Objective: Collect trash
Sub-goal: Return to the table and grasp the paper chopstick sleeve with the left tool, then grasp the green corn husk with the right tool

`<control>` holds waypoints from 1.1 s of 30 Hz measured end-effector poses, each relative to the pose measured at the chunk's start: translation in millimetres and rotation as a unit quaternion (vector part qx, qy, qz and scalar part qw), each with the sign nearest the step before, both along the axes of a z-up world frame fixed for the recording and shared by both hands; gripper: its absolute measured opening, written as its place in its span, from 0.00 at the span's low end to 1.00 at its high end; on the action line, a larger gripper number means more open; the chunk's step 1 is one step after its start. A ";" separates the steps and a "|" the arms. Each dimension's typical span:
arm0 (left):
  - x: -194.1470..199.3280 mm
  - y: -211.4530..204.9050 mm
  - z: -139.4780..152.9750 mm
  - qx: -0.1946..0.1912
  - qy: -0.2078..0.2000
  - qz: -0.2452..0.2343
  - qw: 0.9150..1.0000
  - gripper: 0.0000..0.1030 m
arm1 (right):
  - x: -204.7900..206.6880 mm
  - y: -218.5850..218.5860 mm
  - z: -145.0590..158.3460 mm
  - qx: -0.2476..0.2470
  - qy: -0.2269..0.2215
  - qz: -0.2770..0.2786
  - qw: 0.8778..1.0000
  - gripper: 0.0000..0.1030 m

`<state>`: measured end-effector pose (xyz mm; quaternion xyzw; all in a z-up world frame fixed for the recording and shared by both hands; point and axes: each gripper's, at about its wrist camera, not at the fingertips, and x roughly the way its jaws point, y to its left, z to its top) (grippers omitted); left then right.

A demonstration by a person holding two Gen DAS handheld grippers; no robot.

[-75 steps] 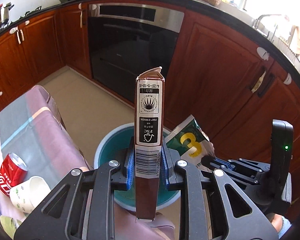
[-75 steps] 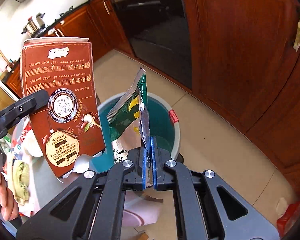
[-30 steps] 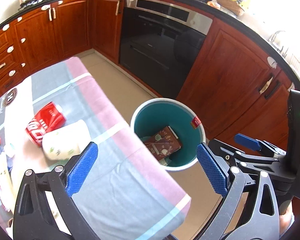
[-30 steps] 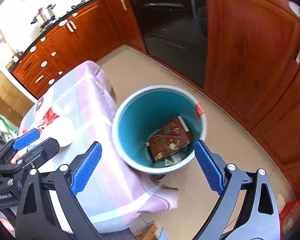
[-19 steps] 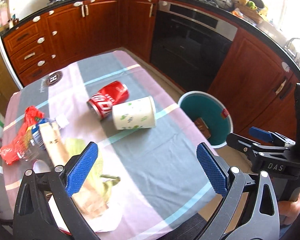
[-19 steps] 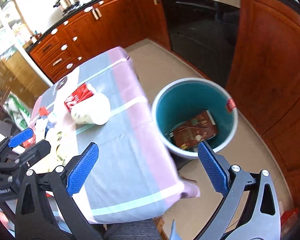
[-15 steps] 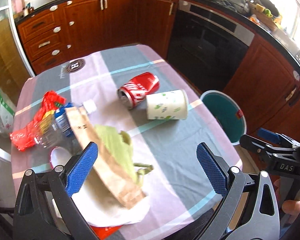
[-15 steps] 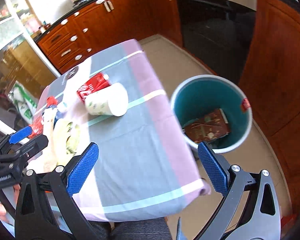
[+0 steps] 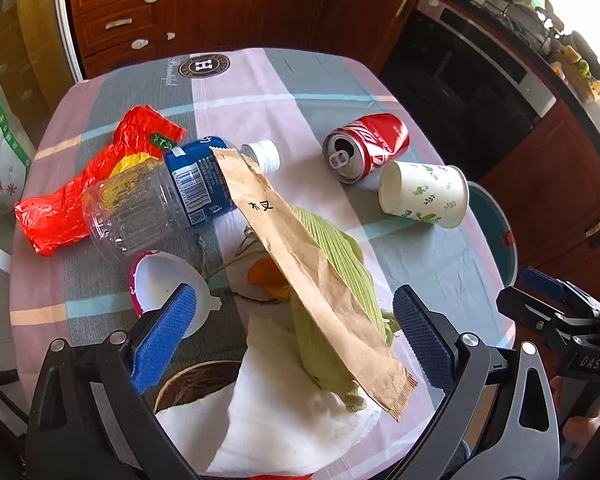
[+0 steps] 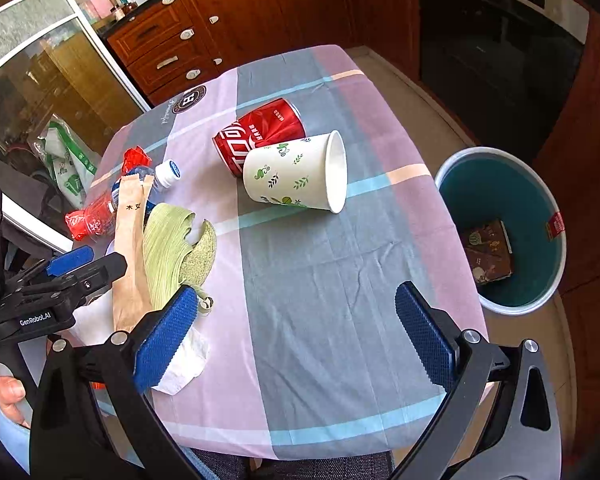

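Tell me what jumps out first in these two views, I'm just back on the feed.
A heap of trash covers the near left of the table: a brown paper sleeve lies slantwise over a clear plastic bottle and green corn husks. Further back, a red can lies on its side against a tipped paper cup. Beyond the table's right edge, the teal bin holds a brown carton; both tools are open.
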<state>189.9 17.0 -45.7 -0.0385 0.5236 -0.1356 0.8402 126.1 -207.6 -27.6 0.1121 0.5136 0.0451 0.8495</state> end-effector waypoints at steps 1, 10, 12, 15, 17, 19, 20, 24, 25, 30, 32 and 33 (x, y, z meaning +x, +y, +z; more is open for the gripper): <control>3.2 1.2 -2.7 -0.005 0.004 0.001 1.000 0.96 | 3.2 1.1 -2.4 0.001 0.004 0.001 1.000 0.92; 13.5 -2.4 -15.4 -0.024 0.013 -0.025 0.999 0.27 | 20.9 20.0 -20.2 0.002 0.032 0.016 0.999 0.92; 9.0 -2.4 -8.3 -0.022 -0.003 -0.026 0.999 0.17 | 21.8 23.5 -22.7 0.000 0.036 0.018 0.999 0.92; 1.6 3.7 7.4 -0.029 -0.019 -0.029 0.999 0.07 | 22.7 28.8 -26.6 -0.001 0.043 0.022 0.999 0.92; -4.1 8.6 18.0 -0.026 -0.034 -0.031 0.999 0.07 | 23.6 34.4 -27.2 0.002 0.046 0.027 0.999 0.92; -8.2 13.5 24.5 -0.022 -0.043 -0.031 0.998 0.07 | 25.9 44.0 -27.1 0.006 0.048 0.038 0.998 0.92; -9.6 16.5 26.2 -0.020 -0.045 -0.029 0.998 0.07 | 27.2 49.3 -27.1 0.009 0.049 0.044 0.998 0.92; -13.2 31.6 27.5 -0.011 -0.049 -0.013 0.999 0.07 | 33.6 75.2 -28.2 0.030 0.050 0.075 0.995 0.92; -13.4 36.3 27.5 -0.012 -0.049 -0.009 0.999 0.07 | 35.5 82.0 -29.4 0.032 0.051 0.081 0.995 0.92; -16.3 47.8 30.0 -0.018 -0.052 -0.003 0.999 0.07 | 46.8 108.5 -45.3 0.048 0.069 0.102 0.991 0.92; -16.9 48.3 29.1 -0.018 -0.051 -0.003 0.999 0.07 | 49.7 113.1 -52.3 0.049 0.075 0.104 0.991 0.93; -16.5 48.8 28.5 -0.018 -0.050 -0.002 0.999 0.07 | 50.3 113.9 -55.7 0.053 0.077 0.104 0.990 0.93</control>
